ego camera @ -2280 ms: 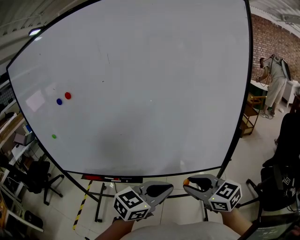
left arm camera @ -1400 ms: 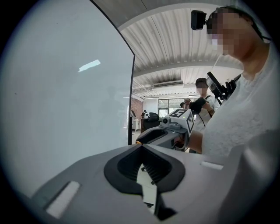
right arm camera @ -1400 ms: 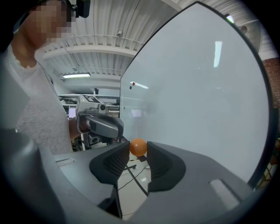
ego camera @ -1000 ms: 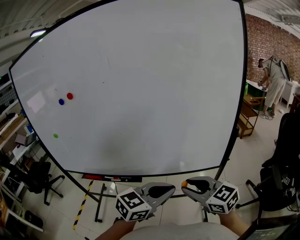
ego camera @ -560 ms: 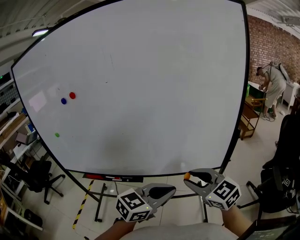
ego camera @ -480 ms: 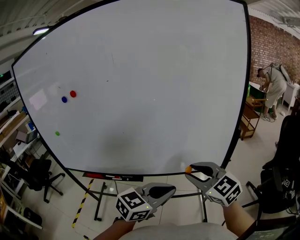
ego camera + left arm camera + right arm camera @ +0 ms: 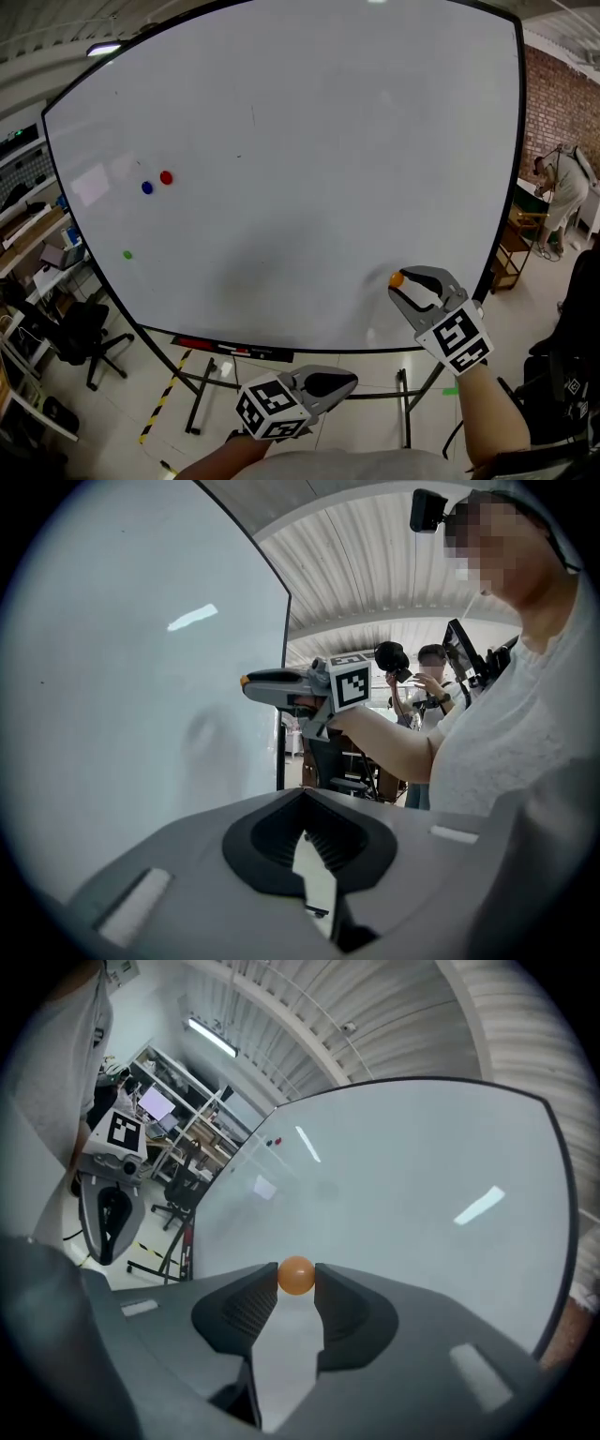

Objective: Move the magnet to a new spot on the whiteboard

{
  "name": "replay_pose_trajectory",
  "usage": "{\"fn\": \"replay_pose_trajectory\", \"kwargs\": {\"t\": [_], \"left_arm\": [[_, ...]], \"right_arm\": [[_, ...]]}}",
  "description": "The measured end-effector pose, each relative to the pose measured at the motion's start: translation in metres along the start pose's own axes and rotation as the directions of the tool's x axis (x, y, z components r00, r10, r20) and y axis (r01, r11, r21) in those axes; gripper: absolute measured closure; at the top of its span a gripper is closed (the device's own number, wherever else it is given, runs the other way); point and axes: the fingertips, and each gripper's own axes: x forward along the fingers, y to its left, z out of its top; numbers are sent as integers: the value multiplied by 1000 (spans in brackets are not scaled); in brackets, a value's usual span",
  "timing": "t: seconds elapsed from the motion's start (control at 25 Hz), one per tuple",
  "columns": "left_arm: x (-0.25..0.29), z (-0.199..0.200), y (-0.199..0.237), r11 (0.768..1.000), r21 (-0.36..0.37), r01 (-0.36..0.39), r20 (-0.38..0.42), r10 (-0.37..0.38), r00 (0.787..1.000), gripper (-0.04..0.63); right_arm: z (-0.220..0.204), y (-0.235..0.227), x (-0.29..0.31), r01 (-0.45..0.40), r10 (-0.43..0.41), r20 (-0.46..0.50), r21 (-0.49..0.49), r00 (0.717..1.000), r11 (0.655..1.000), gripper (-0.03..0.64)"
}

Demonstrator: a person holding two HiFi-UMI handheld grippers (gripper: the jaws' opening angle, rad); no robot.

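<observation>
I'm getting bright, even white light off the whiteboard (image 7: 300, 159); a ceiling strip (image 7: 103, 48) glares top left, and light streaks (image 7: 480, 1205) mirror on the board. Fisheye bows every edge, both gripper views vignette black at the corners, near jaws go soft, the magnet (image 7: 296, 1275) reads crisp.

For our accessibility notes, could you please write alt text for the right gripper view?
The right claw pinches a small round orange magnet between its grey tips, with the large white whiteboard filling the view beyond it. At far left is the grey left claw, with cluttered shelves beyond.
</observation>
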Motion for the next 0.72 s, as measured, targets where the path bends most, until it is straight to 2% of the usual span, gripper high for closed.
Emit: {"fn": "replay_pose_trajectory", "kwargs": {"t": [0.12,0.36,0.56,0.72], "left_arm": [[0,0,1,1000,4,-5,-4,5,1000,615],[-4,5,5,1000,16,-18,3,18,1000,615],[-8,5,13,999,12,-31,7,31,1000,615],[-10,6,19,999,6,-44,11,43,999,615]], "right_arm": [[9,-13,10,46,-46,4,-64,999,997,491],[17,-35,26,126,-126,6,-119,992,985,489],[7,-47,40,202,-218,-33,-257,975,945,489],[1,-52,49,225,-252,-52,-303,966,926,489]]}}
